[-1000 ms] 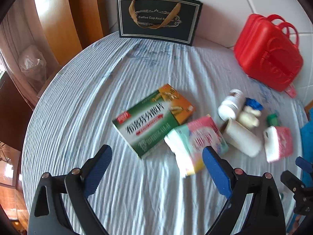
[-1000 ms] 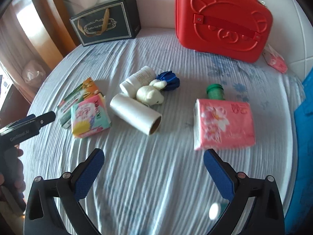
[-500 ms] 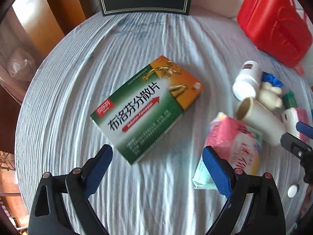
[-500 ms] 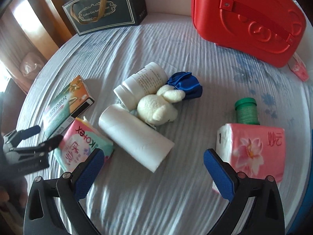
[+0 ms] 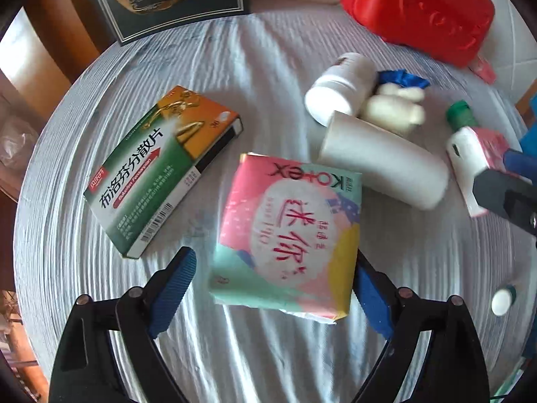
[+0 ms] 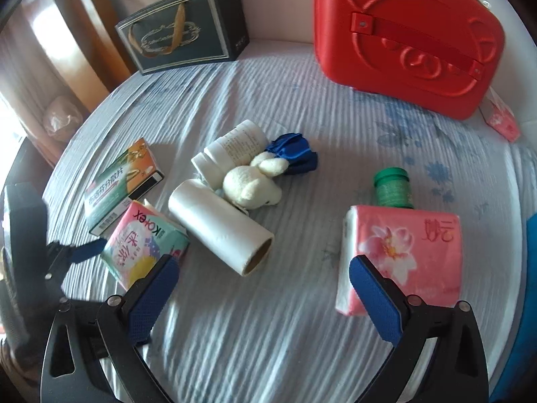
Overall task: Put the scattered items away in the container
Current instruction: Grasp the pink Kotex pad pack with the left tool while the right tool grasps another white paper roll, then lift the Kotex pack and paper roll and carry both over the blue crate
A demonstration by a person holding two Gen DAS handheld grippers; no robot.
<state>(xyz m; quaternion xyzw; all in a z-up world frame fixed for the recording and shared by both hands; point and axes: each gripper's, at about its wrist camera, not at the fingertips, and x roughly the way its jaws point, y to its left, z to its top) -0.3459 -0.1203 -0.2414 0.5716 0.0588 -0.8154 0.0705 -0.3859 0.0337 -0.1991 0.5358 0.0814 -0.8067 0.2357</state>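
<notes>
Between the left gripper (image 5: 272, 280) fingers, Kotex pack (image 5: 290, 236), lengthwise along them

Materials and finishes, bed surface and items

Bedsheet (image 6: 302, 319): pale cloth, fine ribbed weave, matt, wrinkled. Red case (image 6: 406, 33): hard moulded plastic, semi-gloss, embossed relief. Dark gift bag (image 6: 181, 37): coated paper, slight sheen, gold ribbon handle. Medicine box (image 5: 161, 164): printed cardboard, glossy. Kotex pack (image 5: 288, 231): soft plastic film wrap, shiny, creased at the seams. Tissue pack (image 6: 402, 252): pink film wrap, glossy. White roll (image 6: 218, 225): smooth thin film on a cardboard core. White bottle (image 6: 231, 151): smooth plastic, paper label. Plush toy (image 6: 251, 188): cream fuzzy fabric. Blue cloth (image 6: 295, 154): satiny. Green cap (image 6: 392, 184): ribbed plastic. Left tool (image 5: 272, 285) pads (image 5: 174, 282): blue, textured rubbery; frames matt black plastic.
</notes>
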